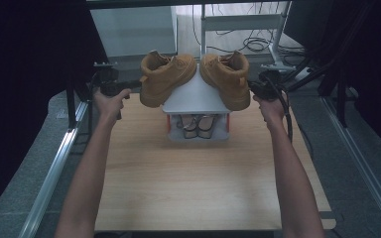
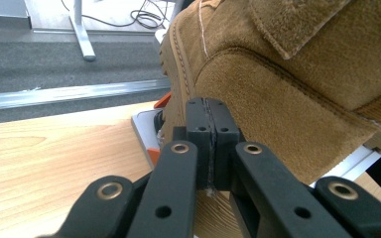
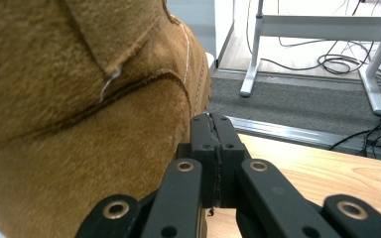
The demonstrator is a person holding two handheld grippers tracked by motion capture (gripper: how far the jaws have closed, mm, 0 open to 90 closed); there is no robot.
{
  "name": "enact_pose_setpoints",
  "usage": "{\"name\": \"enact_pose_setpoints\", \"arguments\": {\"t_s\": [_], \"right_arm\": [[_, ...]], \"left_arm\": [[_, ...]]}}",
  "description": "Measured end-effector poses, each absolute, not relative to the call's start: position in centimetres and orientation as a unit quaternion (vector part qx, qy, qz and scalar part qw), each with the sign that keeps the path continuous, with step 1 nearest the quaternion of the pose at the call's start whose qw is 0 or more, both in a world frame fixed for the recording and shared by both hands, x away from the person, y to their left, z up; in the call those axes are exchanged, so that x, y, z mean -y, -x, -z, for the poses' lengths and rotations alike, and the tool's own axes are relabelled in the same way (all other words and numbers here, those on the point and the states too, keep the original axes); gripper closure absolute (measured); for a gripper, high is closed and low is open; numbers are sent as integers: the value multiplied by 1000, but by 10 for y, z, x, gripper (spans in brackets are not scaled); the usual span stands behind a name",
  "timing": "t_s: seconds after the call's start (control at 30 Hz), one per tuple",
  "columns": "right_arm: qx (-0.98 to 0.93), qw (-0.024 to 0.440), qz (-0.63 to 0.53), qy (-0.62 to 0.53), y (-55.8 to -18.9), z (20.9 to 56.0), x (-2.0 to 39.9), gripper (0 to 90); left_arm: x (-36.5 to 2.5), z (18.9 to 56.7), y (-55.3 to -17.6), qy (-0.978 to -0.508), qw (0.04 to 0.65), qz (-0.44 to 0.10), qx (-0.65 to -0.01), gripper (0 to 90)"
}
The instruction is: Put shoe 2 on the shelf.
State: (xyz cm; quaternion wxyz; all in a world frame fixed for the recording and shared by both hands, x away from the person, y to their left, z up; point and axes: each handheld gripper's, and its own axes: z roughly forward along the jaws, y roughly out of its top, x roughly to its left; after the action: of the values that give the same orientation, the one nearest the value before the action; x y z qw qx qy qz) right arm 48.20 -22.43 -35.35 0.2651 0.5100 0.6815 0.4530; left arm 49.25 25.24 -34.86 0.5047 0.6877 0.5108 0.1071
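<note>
Boots first: I count two tan suede ones, the left boot and the right boot, both tipped on the white top shelf of a small rack at the far end of the wooden table, soles leaning toward each other, heels out to the sides. Under that shelf I make out one pair of lighter strappy shoes, though the shelf cuts off most of them and I cannot tell their shape. I have two grippers in play. My left gripper has its jaws pressed together, pads meeting flat; a thread-thin line runs in the seam, and I cannot tell if it is a lace or stitching pinched from the boot that sits just beside the tips. My right gripper reads the same: jaws fully together, tips just beside the heel of the other boot, a frayed thread at the seam. From the high view each gripper sits at a boot's outer heel, but my hands hide the tips. Each gripper view crops its boot. I can read no brand, label or writing anywhere.
</note>
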Motion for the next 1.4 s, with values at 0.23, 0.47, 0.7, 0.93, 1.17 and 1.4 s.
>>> {"name": "enact_pose_setpoints", "arguments": {"t_s": [0.23,0.47,0.7,0.93,1.17,1.4], "right_arm": [[-674,264,-454,-521,-484,355,221,897],[-679,273,-446,-515,-486,353,204,897],[-687,274,-445,-505,-490,355,189,892],[-684,266,-446,-513,-497,360,188,896],[-679,259,-454,-516,-504,362,182,898],[-683,259,-450,-513,-506,363,164,898]], "left_arm": [[-230,344,-494,-692,511,-107,-499,900],[-216,345,-499,-686,521,-91,-499,900],[-209,348,-504,-692,512,-98,-500,897],[-202,357,-509,-692,505,-98,-506,899],[-197,359,-514,-681,517,-80,-513,900],[-168,360,-514,-701,512,-75,-491,899]]}}
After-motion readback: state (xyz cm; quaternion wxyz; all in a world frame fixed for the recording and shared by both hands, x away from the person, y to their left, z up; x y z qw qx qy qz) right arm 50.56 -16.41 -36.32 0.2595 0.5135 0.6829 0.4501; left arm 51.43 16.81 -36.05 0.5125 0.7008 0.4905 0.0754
